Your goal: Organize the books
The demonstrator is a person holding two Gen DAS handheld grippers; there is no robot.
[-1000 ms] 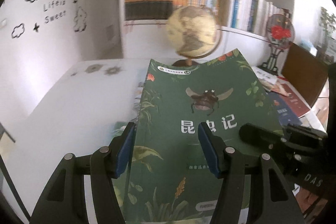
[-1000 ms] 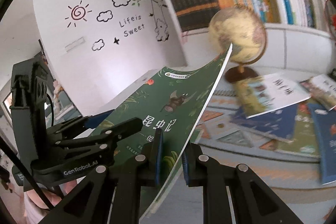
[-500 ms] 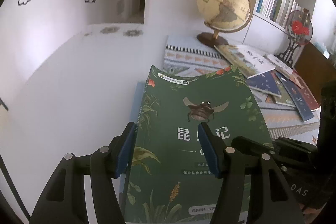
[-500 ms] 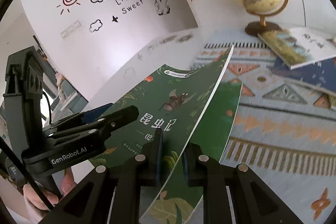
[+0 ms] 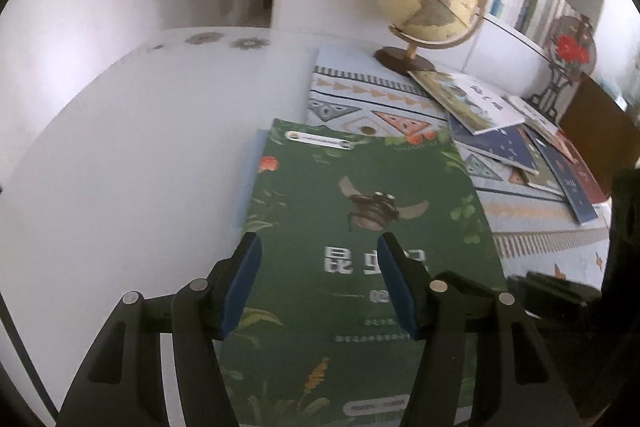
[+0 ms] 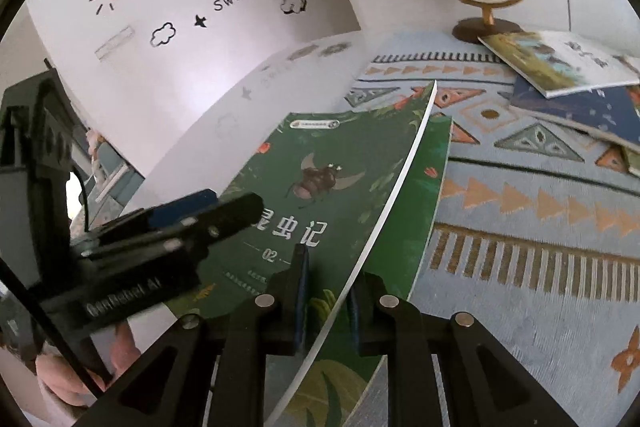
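White table with patterned mat. Green insect book held low over a second green book at mat's left edge. Right gripper clamped on its edge; left gripper part-open, straddling cover, grip unclear.

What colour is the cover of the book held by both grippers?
Dark green book, with leaves and a brown beetle; clearest in the left wrist view.
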